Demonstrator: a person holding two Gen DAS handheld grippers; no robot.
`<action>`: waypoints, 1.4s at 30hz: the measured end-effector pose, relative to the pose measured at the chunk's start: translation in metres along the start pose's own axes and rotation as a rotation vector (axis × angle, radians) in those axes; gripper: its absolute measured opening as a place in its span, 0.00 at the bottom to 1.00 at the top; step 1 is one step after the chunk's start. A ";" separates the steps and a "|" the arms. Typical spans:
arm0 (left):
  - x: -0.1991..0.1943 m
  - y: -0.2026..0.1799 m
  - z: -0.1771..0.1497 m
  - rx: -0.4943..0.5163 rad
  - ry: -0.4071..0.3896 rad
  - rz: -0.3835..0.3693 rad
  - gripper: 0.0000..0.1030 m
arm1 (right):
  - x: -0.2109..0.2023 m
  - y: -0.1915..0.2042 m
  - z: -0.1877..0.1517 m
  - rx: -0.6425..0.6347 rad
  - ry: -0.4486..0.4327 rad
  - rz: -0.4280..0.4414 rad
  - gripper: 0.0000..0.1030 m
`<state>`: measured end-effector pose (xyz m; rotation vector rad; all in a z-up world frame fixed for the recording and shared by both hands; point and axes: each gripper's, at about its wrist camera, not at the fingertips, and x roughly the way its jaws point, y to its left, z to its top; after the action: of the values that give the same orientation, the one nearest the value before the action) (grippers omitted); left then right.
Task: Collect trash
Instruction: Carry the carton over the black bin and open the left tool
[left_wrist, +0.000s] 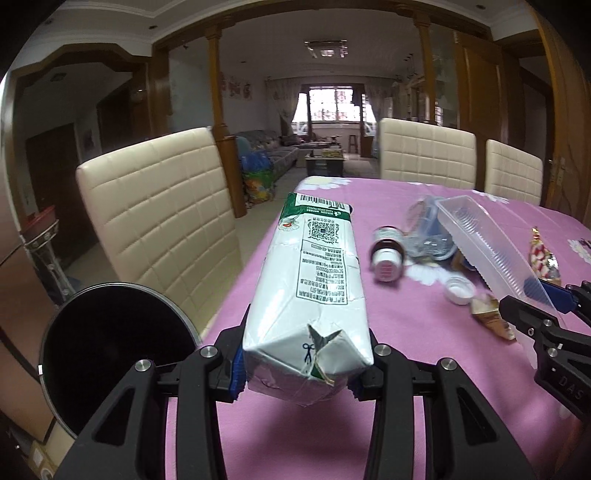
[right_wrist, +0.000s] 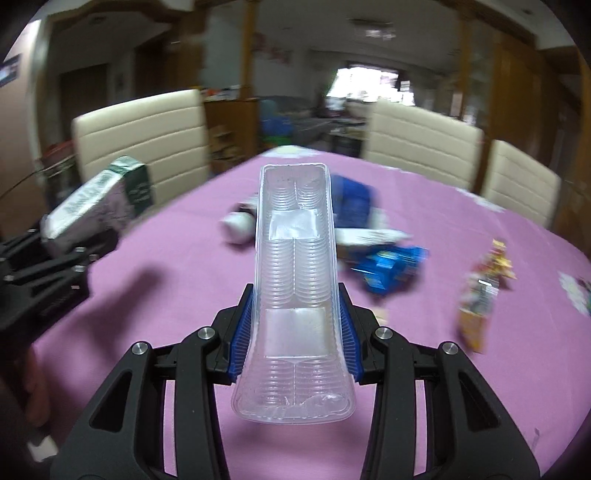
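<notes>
we have two pieces lifted off the bench (left_wrist: 424, 332) with its pink cloth: our left hand-held gripper (left_wrist: 301, 360) pinches a creased, waxy milk carton (left_wrist: 314, 280), and our right hand-held gripper (right_wrist: 295, 339) pinches a clear, ribbed plastic tray (right_wrist: 293, 266). left lying there are a small bottle (left_wrist: 386, 254), a white cap (left_wrist: 459, 290), a crinkly blue wrapper (right_wrist: 388, 267) and a foil snack packet (right_wrist: 484, 291).

I read the white-and-green milk carton (left_wrist: 310, 295) as crumpled, its torn spout facing the camera, lifted off the pink tablecloth and pointing away. The clear ribbed plastic tray (right_wrist: 295, 280) is raised lengthwise, empty (two flat panels visible). On the cloth lie a small bottle (left_wrist: 386, 254), a white cap (left_wrist: 459, 291) and a blue wrapper (right_wrist: 388, 267).
</notes>
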<state>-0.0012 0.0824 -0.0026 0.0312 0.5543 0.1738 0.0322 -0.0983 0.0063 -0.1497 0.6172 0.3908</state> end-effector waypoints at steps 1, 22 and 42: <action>0.000 0.007 -0.001 -0.005 0.001 0.013 0.38 | 0.001 0.008 0.004 -0.010 0.005 0.026 0.42; -0.004 0.136 -0.026 -0.152 0.079 0.267 0.39 | 0.033 0.158 0.035 -0.217 0.036 0.354 0.43; -0.017 0.172 -0.036 -0.230 0.032 0.372 0.82 | 0.042 0.190 0.036 -0.269 0.047 0.371 0.46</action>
<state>-0.0612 0.2486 -0.0107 -0.0930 0.5543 0.5999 0.0068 0.0979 0.0060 -0.3037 0.6375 0.8319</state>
